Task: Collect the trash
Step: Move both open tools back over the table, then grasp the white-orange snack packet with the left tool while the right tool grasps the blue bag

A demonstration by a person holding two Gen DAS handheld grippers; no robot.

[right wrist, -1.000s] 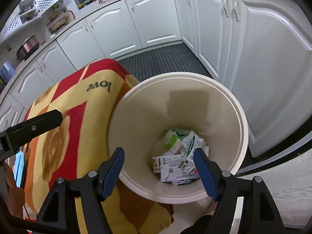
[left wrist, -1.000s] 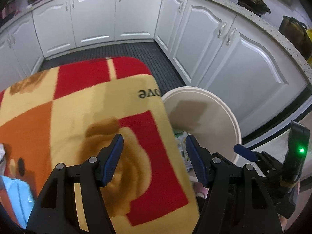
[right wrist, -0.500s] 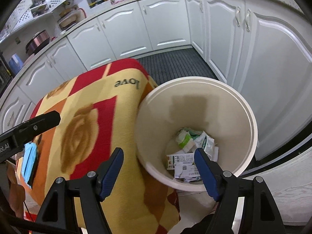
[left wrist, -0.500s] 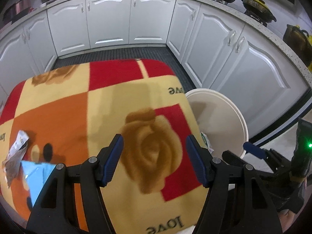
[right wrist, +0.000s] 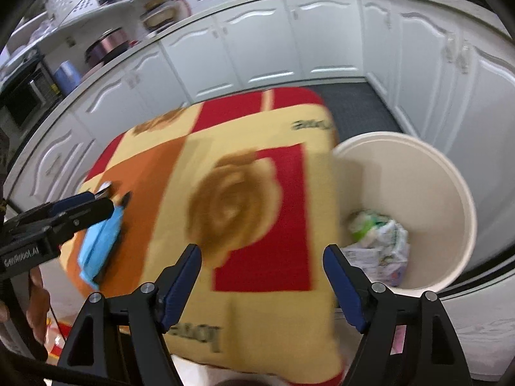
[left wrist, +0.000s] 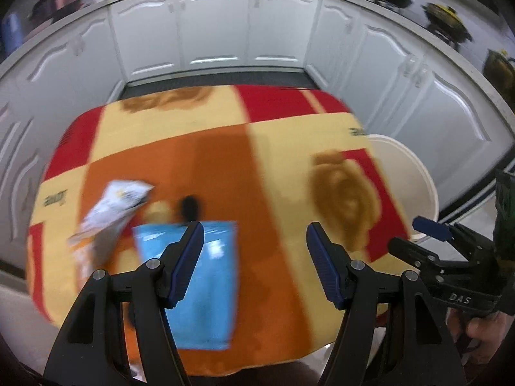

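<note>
Two pieces of trash lie on the blanket-covered table (left wrist: pixel 276 173) below us: a flat blue packet (left wrist: pixel 209 289) and a crumpled white wrapper (left wrist: pixel 112 209) just to its left, near it, though blur hides whether they touch. Our left gripper (left wrist: pixel 254 259) hangs over the blue packet with its jaws apart and nothing between them. Our right gripper (right wrist: pixel 262 281) hovers above the red and yellow part of the blanket, its jaws opening and empty. Beside the table's right edge stands the cream bin (right wrist: pixel 450 173), and in the right view we see crumpled paper and packets (right wrist: pixel 379 238) already lying at its bottom. White cabinets (left wrist: pixel 219 29) curve around the room behind the table.
</note>
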